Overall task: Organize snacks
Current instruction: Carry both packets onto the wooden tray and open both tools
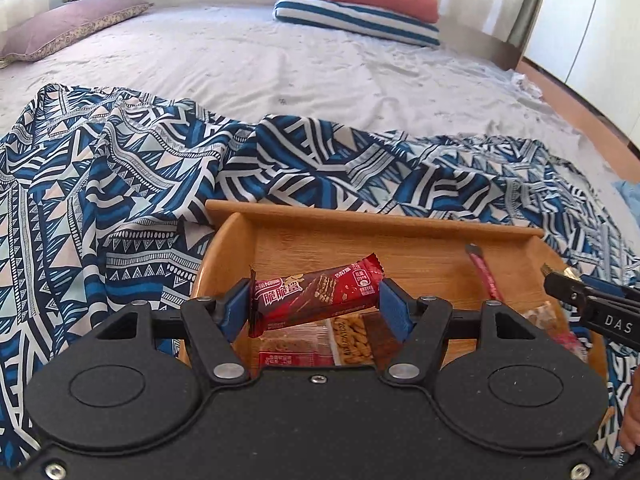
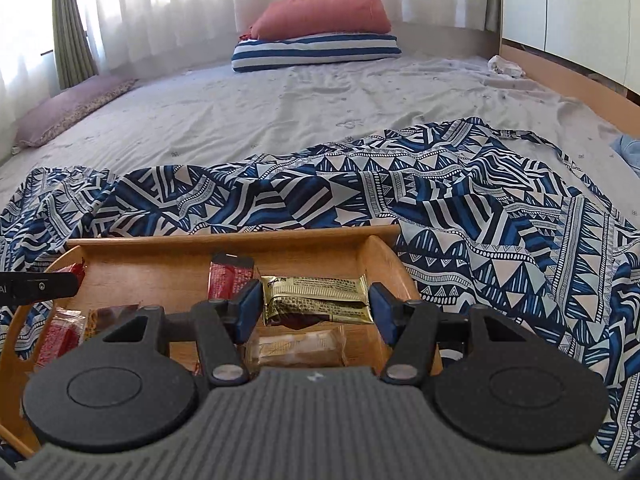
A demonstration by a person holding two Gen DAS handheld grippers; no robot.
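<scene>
Over the wooden tray (image 1: 420, 226) on the bed, both grippers carry a snack each. The left gripper (image 1: 314, 304) has its jaws closed on a red wafer bar (image 1: 316, 294), gripped by the two ends of its wrapper so the bar spans the gap, tilted, with the right end higher. The right gripper (image 2: 312, 306) has its jaws closed in the same way on a gold snack packet (image 2: 316, 300), held roughly level above the tray's right half. Several wrapped snacks already lie in the tray: a peanut bar (image 1: 352, 340) and other red packets below the left gripper, a pale wrapped bar (image 2: 296, 348) below the right one, and a red packet (image 2: 224, 278) near the back wall. A patterned blue cloth (image 1: 120, 200) lies beneath and around the tray. The step in hand looks like setting both snacks down inside. To do it well, each gripper should drop low before the jaws part, so the light wrappers do not flutter or bounce out; the red bar is best levelled first and laid beside its like-coloured packets, the gold one on bare wood toward the right wall. Keeping the two grippers well apart avoids a knock, as they work close together here.
</scene>
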